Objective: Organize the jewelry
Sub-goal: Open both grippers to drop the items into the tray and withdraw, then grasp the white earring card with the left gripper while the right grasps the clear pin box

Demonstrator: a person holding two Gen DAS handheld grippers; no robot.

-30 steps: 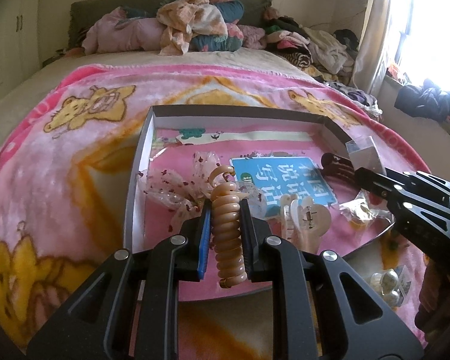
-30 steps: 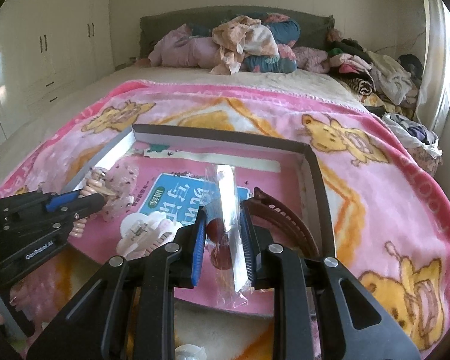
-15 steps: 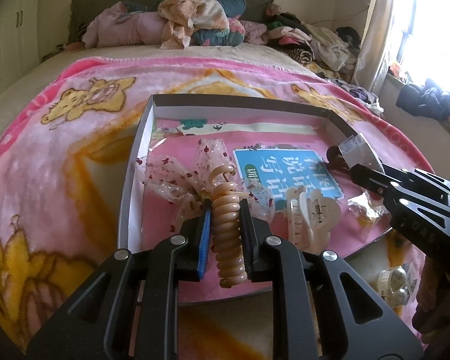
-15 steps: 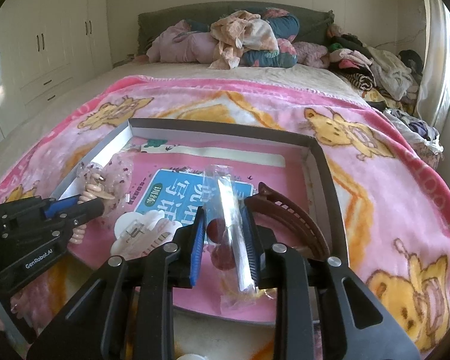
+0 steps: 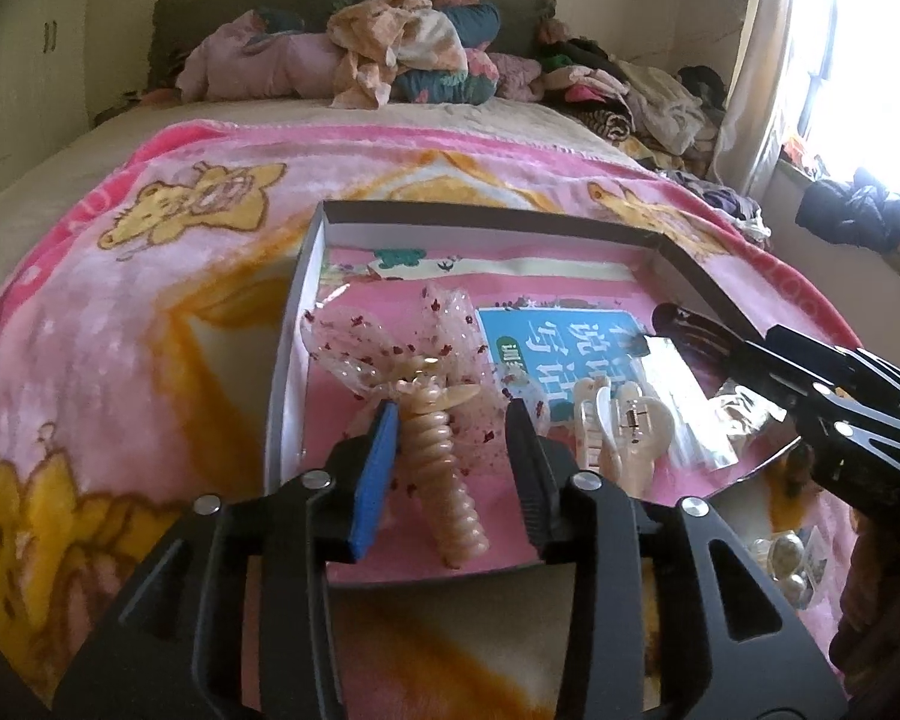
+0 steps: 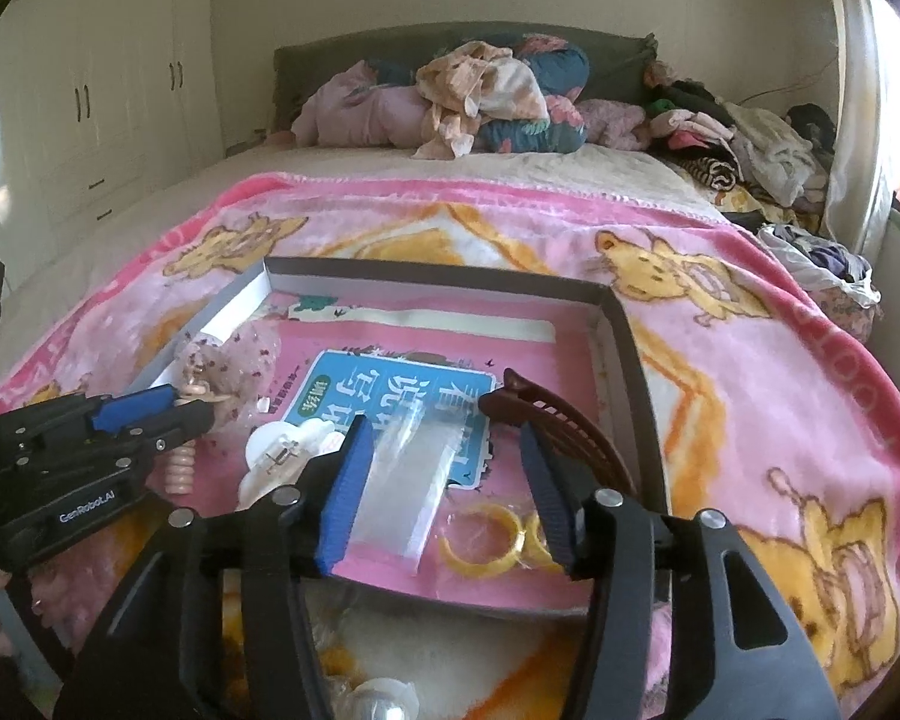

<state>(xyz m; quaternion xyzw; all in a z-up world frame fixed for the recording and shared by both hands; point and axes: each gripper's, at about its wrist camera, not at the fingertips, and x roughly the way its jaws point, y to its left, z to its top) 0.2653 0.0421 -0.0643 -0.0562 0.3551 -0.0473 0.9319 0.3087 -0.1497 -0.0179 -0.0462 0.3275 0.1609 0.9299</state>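
Note:
A beige spiral hair tie [image 5: 444, 480] with a speckled tulle bow [image 5: 390, 348] lies in the shallow grey-rimmed tray [image 5: 450, 216]. My left gripper [image 5: 451, 408] straddles it with its jaws opening, and the pads do not press on it. A clear plastic packet [image 6: 408, 480] lies flat in the tray [image 6: 450, 279] between the opening jaws of my right gripper [image 6: 443, 423], which is not gripping it. Yellow rings [image 6: 480, 540] lie beside the packet. A brown comb clip [image 6: 558, 420] and a white claw clip [image 6: 282, 456] rest nearby.
The tray holds a pink book with a blue label [image 6: 390, 396] and sits on a pink cartoon blanket [image 6: 750, 390] on a bed. A bag of pearly beads [image 5: 789, 564] lies on the blanket by the tray's near corner. Clothes [image 6: 480, 96] are heaped at the headboard.
Both grippers have opened. The spiral hair tie and the clear packet, gripped before, now lie loose in the tray between the spread fingers.

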